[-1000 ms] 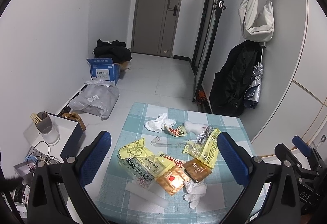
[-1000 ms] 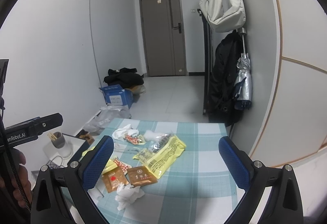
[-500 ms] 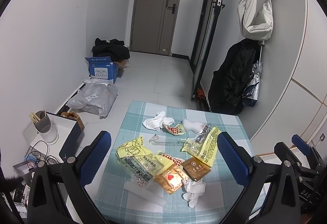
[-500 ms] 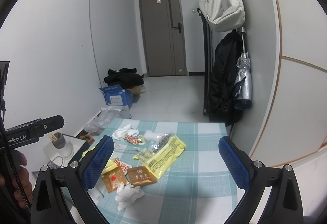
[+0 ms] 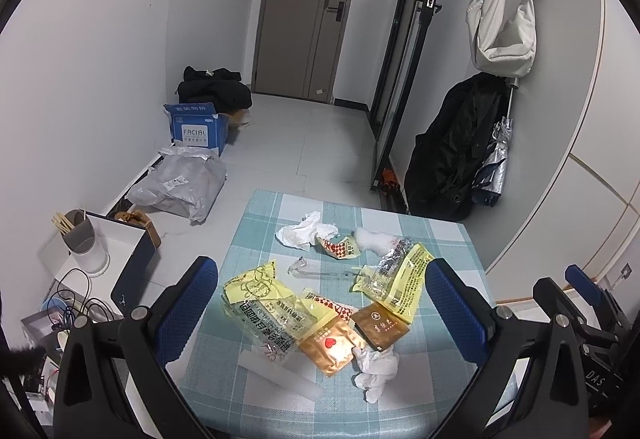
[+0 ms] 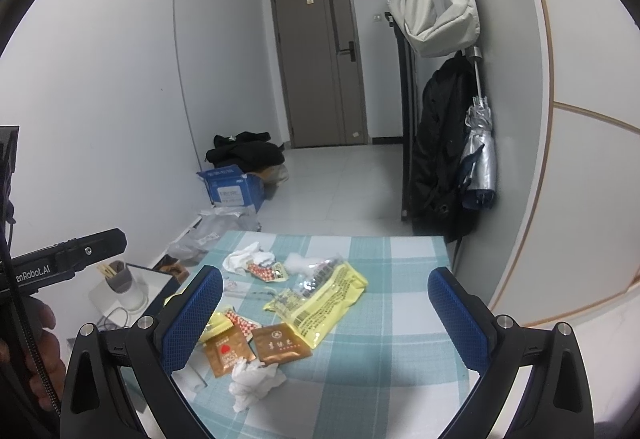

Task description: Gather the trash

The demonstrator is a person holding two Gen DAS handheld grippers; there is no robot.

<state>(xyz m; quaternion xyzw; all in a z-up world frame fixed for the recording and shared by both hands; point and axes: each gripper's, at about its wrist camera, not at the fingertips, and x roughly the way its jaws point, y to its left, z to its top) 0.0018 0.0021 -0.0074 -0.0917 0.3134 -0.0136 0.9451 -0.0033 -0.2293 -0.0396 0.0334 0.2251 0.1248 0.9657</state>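
Trash lies scattered on a table with a teal checked cloth (image 5: 436, 231) (image 6: 404, 255). It includes yellow wrappers (image 5: 264, 299) (image 6: 328, 299), brown sachets (image 5: 380, 325) (image 6: 282, 343), an orange sachet (image 5: 332, 347) and crumpled white tissues (image 5: 376, 365) (image 6: 254, 379) (image 5: 304, 231). My left gripper (image 5: 320, 303) hangs open above the pile, holding nothing. My right gripper (image 6: 324, 311) is open too, above the table's right half with the litter by its left finger, and shows at the far right of the left wrist view (image 5: 588, 295).
A white box with a cup of sticks (image 5: 80, 243) stands left of the table. On the floor are a grey bag (image 5: 180, 187), a blue carton (image 5: 198, 127) and dark clothes (image 5: 214, 91). A black coat and an umbrella (image 5: 460, 159) hang at the right wall.
The left gripper's view has risen and pulled back slightly, so the litter sits a little lower in frame. The right gripper has barely moved. Both stay open.
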